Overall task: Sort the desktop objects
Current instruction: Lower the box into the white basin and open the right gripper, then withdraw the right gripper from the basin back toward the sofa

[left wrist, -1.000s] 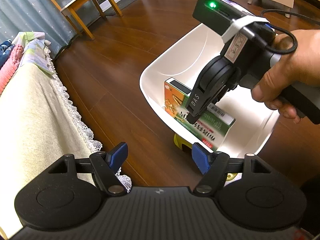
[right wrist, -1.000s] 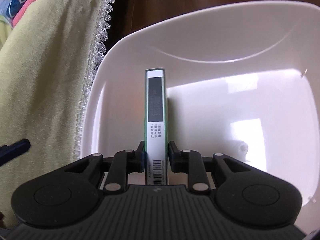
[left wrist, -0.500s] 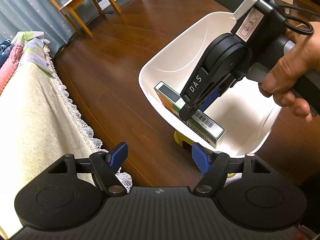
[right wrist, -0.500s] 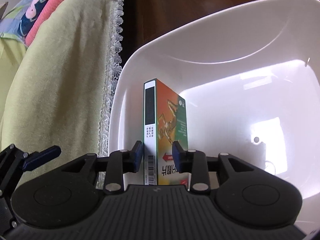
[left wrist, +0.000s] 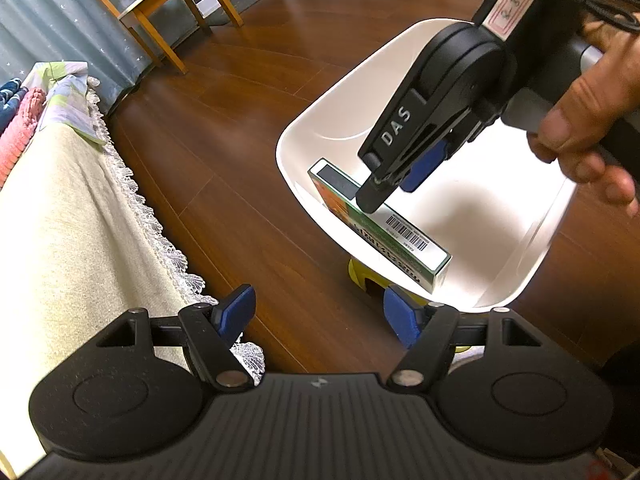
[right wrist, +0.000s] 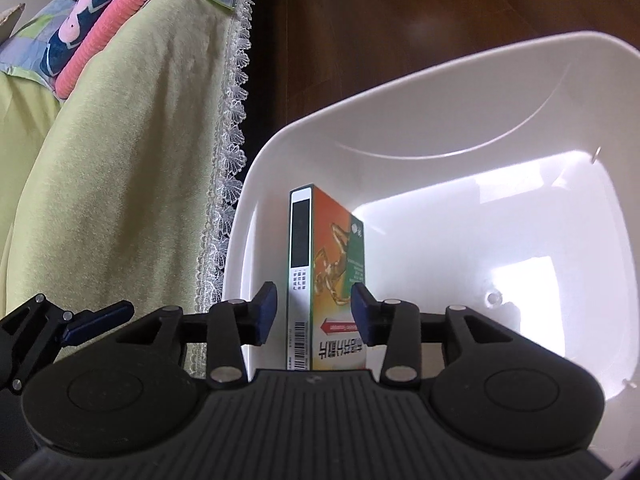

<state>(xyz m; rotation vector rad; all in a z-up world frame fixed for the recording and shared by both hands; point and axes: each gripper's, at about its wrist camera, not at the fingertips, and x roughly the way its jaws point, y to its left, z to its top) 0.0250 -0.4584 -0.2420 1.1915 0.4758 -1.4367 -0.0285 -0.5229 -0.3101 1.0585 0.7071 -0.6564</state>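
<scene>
A green and orange box (left wrist: 384, 224) (right wrist: 328, 280) rests on its long narrow edge inside the white basin (left wrist: 304, 136) (right wrist: 440, 80), against the basin's left wall. My right gripper (left wrist: 394, 186) (right wrist: 313, 308) is open just above the box. Its blue pads (right wrist: 266, 308) stand on either side of the box with a gap on each side. A hand (left wrist: 588, 120) holds that gripper. My left gripper (left wrist: 318, 314) is open and holds nothing, over the wood floor between the cloth and the basin. One of its fingertips (right wrist: 96, 316) shows at the lower left of the right wrist view.
A cream cloth with a lace hem (left wrist: 60, 240) (right wrist: 120, 160) covers the surface to the left, with folded fabrics (right wrist: 92, 32) at its far end. A yellow object (left wrist: 360, 276) sits under the basin's near rim. A wooden chair (left wrist: 168, 8) stands on the dark floor behind.
My right gripper has opened and let go of the box, which now rests in the basin. That gripper has drawn back a little. The left gripper has stayed put.
</scene>
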